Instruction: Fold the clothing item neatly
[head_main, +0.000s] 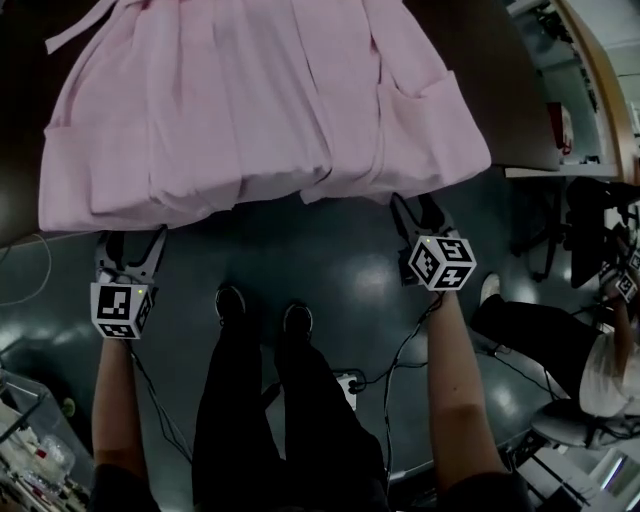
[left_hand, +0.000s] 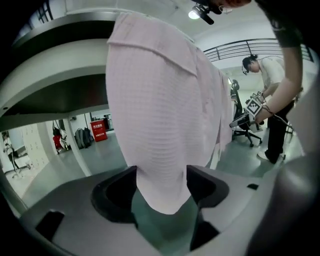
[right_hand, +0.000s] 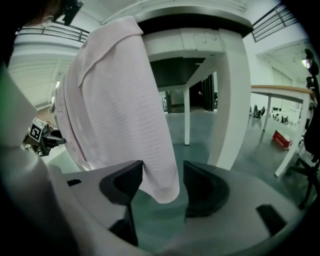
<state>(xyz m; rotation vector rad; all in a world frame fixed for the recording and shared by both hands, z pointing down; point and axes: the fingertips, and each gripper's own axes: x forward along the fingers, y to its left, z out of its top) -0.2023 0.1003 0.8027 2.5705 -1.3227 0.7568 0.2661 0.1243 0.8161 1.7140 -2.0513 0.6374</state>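
Note:
A pale pink garment (head_main: 260, 100) lies spread on a dark table (head_main: 505, 95), and its hem hangs over the near edge. My left gripper (head_main: 133, 240) sits just below the hem's left corner. My right gripper (head_main: 418, 208) is under the right corner. In the left gripper view the pink cloth (left_hand: 160, 125) hangs down between the wide-apart jaws of the left gripper (left_hand: 161, 185). In the right gripper view a corner of the cloth (right_hand: 120, 110) dangles between the spread jaws of the right gripper (right_hand: 161, 182), closer to the left jaw. Neither gripper clamps the cloth.
The holder's legs and shoes (head_main: 262, 318) stand on the dark green floor, with cables (head_main: 400, 360) trailing. Another person (head_main: 600, 370) sits at the right by a chair. A white table leg (right_hand: 232, 100) rises to the right. A standing person (left_hand: 272, 100) and a red box (left_hand: 98, 130) are farther off.

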